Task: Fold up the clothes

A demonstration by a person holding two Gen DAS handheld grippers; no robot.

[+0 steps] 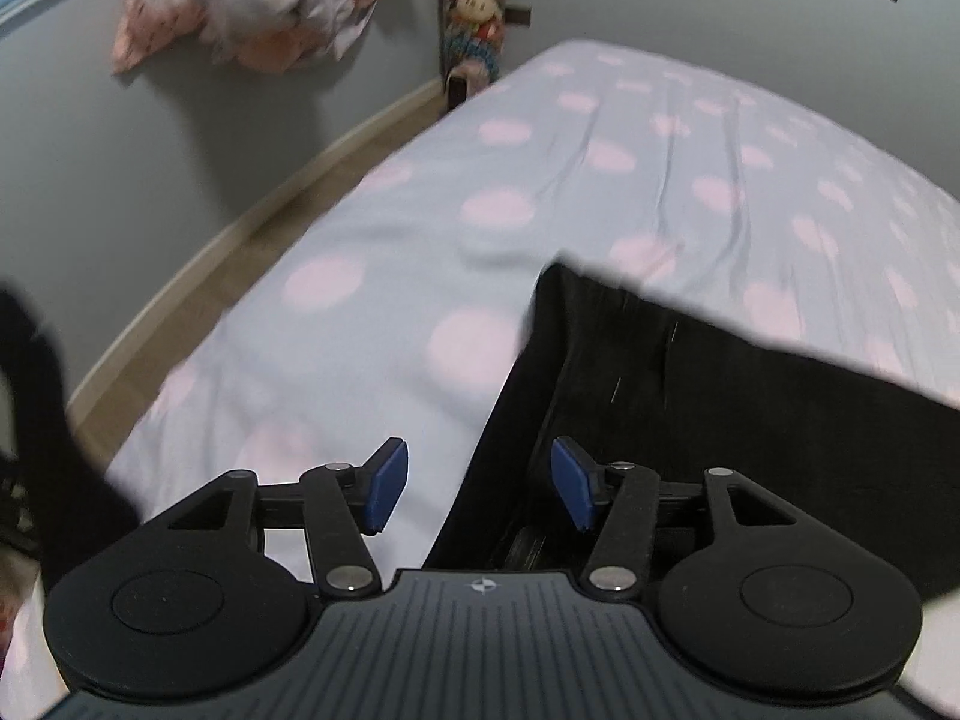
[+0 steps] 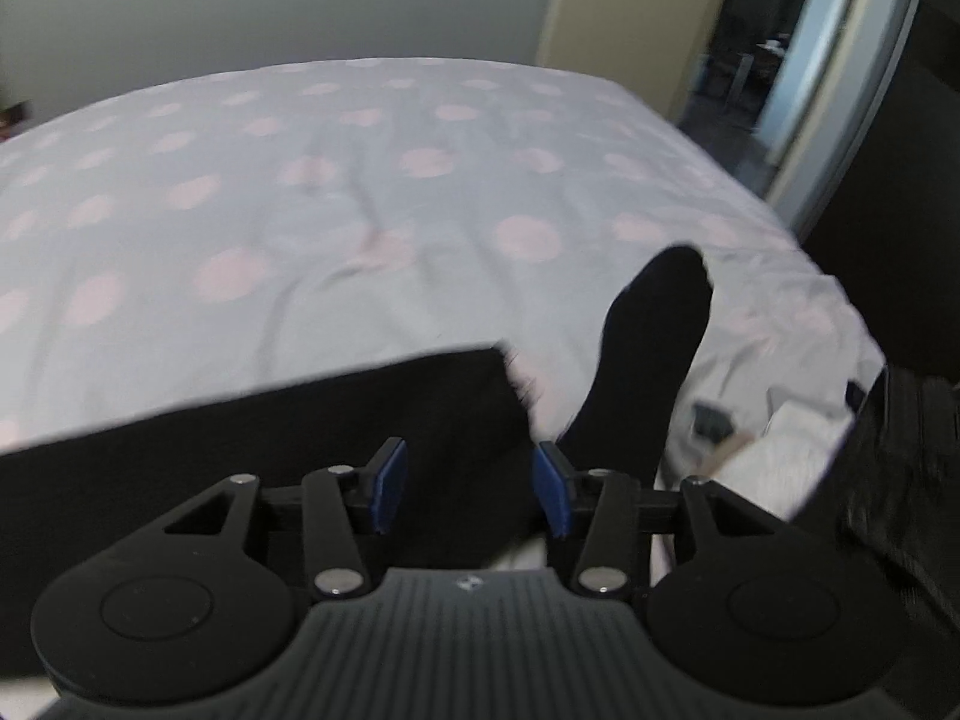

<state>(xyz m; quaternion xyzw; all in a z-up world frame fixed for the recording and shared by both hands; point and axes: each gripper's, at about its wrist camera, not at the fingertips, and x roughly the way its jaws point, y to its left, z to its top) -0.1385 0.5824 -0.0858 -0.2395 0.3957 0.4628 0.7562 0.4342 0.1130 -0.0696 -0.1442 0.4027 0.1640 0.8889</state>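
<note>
Left wrist view. Left gripper (image 1: 477, 489): blue pads parted to a middling gap, nothing pinched. The left pad hangs over bare sheet, the right pad over dark cloth, so the gripper straddles the garment's left edge, presumably to be ready for a grip on that side.
Black garment (image 1: 690, 396): lies flat on the bed, one straight side running up from the gripper to a square corner, a second edge slanting off to the right. A raised fold or seam runs parallel just inside the left edge. It appears partly folded, though I cannot say which kind of garment.
Bed sheet (image 1: 420, 222): pale blue with pink dots, lightly creased, serving as the folding surface.
Beyond the garment, past the bed's far-left corner: a pink and grey fabric bundle (image 1: 252, 6) against the wall and a hanging row of soft toys (image 1: 474, 6).

Right wrist view. Right gripper (image 2: 471, 492): pads apart to a similar middling gap, empty, poised over the garment's right-hand end near its corner.
Black garment (image 2: 270, 426): a broad dark band directly ahead of the fingers, its far edge straight.
Black sock-like piece (image 2: 648, 354): just right of the garment's corner, reaching away across the sheet; whether it is joined to the garment is unclear.
Open doorway (image 2: 744, 66): far right of the garment, beyond the bed.
</note>
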